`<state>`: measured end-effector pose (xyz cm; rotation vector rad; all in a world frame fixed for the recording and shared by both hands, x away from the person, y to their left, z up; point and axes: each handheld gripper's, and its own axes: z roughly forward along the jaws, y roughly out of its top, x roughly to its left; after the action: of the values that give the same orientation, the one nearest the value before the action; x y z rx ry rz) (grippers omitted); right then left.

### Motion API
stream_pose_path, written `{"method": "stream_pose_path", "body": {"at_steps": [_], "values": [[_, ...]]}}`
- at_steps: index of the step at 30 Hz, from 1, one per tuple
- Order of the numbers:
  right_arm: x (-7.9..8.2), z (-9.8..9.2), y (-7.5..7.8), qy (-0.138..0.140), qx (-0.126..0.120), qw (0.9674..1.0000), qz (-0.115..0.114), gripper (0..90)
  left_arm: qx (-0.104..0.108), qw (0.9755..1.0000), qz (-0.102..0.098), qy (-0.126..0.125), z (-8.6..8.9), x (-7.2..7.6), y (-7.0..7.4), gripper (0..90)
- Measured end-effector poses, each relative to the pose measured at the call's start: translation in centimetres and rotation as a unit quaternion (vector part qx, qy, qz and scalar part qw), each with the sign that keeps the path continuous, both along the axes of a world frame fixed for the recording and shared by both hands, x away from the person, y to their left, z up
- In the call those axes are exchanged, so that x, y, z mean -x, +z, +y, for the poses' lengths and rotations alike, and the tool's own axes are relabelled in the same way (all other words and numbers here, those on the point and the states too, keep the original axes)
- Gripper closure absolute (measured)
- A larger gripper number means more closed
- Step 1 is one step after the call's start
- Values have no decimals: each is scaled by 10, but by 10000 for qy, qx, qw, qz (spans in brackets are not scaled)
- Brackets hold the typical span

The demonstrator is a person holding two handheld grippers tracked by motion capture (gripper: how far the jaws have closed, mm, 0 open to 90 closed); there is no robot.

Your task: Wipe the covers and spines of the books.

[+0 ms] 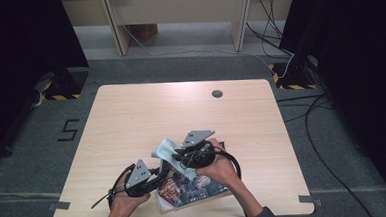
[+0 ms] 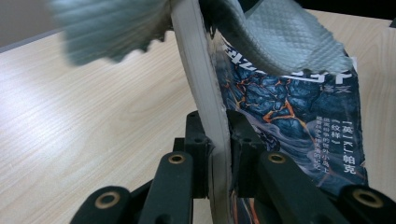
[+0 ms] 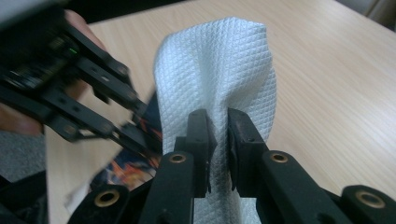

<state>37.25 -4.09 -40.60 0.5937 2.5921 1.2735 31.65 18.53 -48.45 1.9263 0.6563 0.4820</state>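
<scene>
White quilted paper towel [image 3: 219, 70] is pinched in our right claw [image 3: 218, 154] at lower centre of the high view, above the pale wooden surface [image 1: 131, 121]; our left claw [image 2: 219, 154] clamps the dark illustrated paperback book [image 2: 289, 116]. We should wipe gently, keeping the book steady.

Cloth [image 3: 215, 70]: white, fine diamond-grid weave. Book [image 2: 299, 121] cover: dark blue, cracked orange veins, white lettering; page edges cream. Table [image 1: 131, 121]: pale wood grain. Gripper jaws black.
</scene>
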Motion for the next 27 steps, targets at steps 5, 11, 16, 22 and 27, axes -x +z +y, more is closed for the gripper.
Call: {"method": "stream_pose_path", "body": {"at_steps": [5,11,16,22,27], "values": [[-20,-26,-13,-479,553,9973,85,801,5,10000,-8,-18,0,0,0,798],[-39,-54,-28,-858,745,9930,309,800,-27,10000,-41,-33,0,1,1,799],[-48,-65,-36,-1055,816,9901,432,800,-36,10000,-39,-35,0,1,1,798],[-39,-53,-27,-885,760,9927,294,801,1,10000,-49,-41,0,0,2,797],[-14,-13,-5,-256,669,9974,-75,799,-66,10000,-54,-26,0,1,1,794]]}}
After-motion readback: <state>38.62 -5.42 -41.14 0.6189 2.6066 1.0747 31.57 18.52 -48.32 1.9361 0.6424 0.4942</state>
